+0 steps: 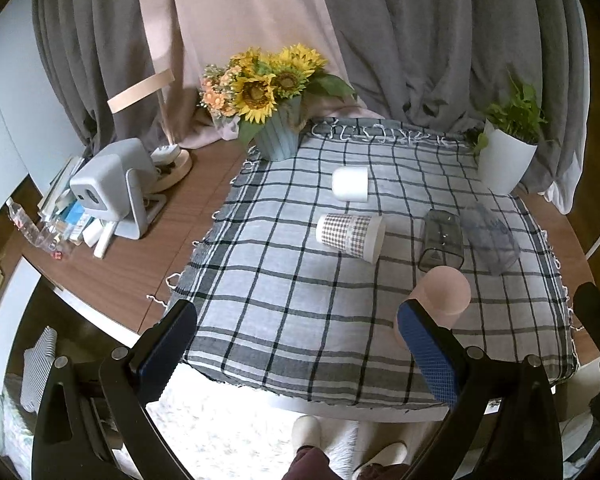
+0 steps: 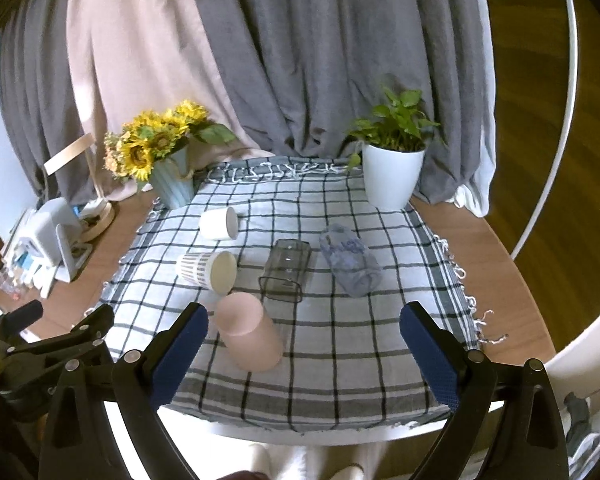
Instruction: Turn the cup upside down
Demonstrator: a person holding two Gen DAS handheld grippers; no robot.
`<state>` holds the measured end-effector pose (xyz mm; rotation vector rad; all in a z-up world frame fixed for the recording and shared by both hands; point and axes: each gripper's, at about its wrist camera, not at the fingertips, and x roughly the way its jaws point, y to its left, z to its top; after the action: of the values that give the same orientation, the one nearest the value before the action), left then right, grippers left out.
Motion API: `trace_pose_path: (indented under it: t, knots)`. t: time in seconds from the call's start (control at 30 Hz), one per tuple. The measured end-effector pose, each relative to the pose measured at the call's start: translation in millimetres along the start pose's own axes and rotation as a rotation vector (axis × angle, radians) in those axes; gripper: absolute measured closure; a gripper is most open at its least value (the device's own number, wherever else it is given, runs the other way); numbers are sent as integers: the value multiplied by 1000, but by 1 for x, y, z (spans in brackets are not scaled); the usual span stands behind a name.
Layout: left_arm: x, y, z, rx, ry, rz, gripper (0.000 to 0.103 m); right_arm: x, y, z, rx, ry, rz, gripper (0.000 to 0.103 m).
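Note:
Several cups lie on their sides on a checked cloth [image 1: 284, 312]: a pink cup [image 1: 443, 292] [image 2: 248, 332] nearest, a checked paper cup [image 1: 349, 236] [image 2: 208, 270], a white cup [image 1: 349, 184] [image 2: 219, 222], a dark clear tumbler [image 1: 441, 242] [image 2: 286, 270] and a bluish clear cup [image 1: 489, 238] [image 2: 349, 260]. My left gripper [image 1: 300, 344] is open and empty, hovering over the cloth's front edge, its right finger [image 1: 427, 348] in front of the pink cup. My right gripper [image 2: 303, 344] is open and empty, the pink cup just beyond its left finger [image 2: 180, 348].
A sunflower pot [image 1: 278, 136] [image 2: 174, 184] stands at the cloth's back left, a white plant pot [image 1: 505, 164] [image 2: 391, 176] at the back right. A white device [image 1: 112, 188], a lamp base and clutter sit on the wooden table [image 1: 148, 248] at left. Curtains hang behind.

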<state>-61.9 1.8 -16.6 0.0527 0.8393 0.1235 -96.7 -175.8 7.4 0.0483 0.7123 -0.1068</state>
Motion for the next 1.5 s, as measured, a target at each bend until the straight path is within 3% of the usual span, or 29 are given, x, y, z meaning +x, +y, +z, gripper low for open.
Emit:
trace_pose_path:
  t: [1.5]
  knots:
    - [3,11,8,32,-27,-24,0,-4,13,4,12,-24,-19,5]
